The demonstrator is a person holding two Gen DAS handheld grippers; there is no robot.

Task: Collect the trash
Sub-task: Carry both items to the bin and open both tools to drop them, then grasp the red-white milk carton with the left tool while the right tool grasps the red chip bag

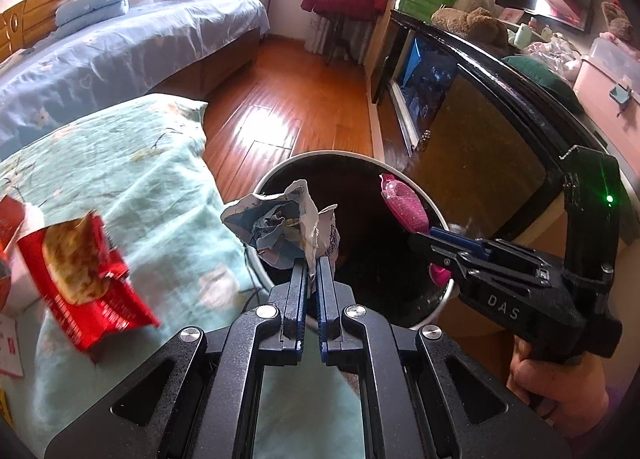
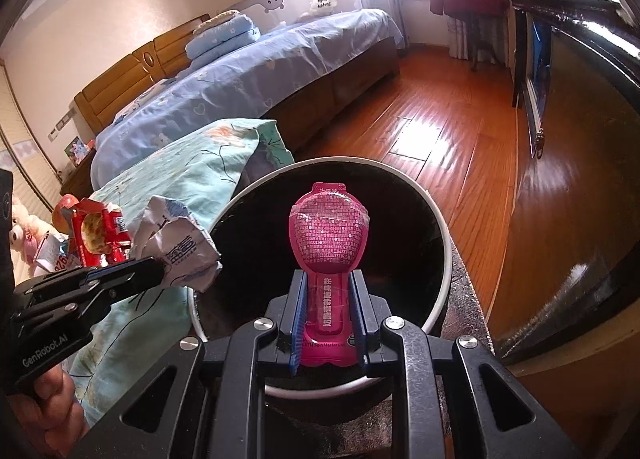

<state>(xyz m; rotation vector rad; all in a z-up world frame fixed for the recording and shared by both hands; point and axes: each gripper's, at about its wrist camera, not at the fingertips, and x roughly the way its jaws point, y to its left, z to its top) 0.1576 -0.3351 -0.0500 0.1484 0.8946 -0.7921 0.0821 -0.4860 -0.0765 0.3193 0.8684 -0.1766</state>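
Note:
My left gripper (image 1: 313, 265) is shut on a crumpled white and blue wrapper (image 1: 280, 225) and holds it over the left rim of a round black bin with a white rim (image 1: 276, 173). My right gripper (image 2: 327, 279) is shut on the stem of a pink pouch (image 2: 326, 231) held upright above the bin's opening (image 2: 438, 219). The right gripper (image 1: 430, 237) and the pink pouch (image 1: 404, 205) also show in the left wrist view. The left gripper (image 2: 160, 263) and its wrapper (image 2: 176, 243) show in the right wrist view. A red snack packet (image 1: 86, 279) lies on the teal cloth.
The teal flowered cloth (image 1: 132, 179) covers a surface left of the bin. A bed with a blue cover (image 1: 120, 47) stands behind. A dark glossy cabinet (image 1: 500, 131) runs along the right. Wooden floor (image 1: 288, 99) lies beyond the bin. More packets (image 2: 100, 235) lie at the left.

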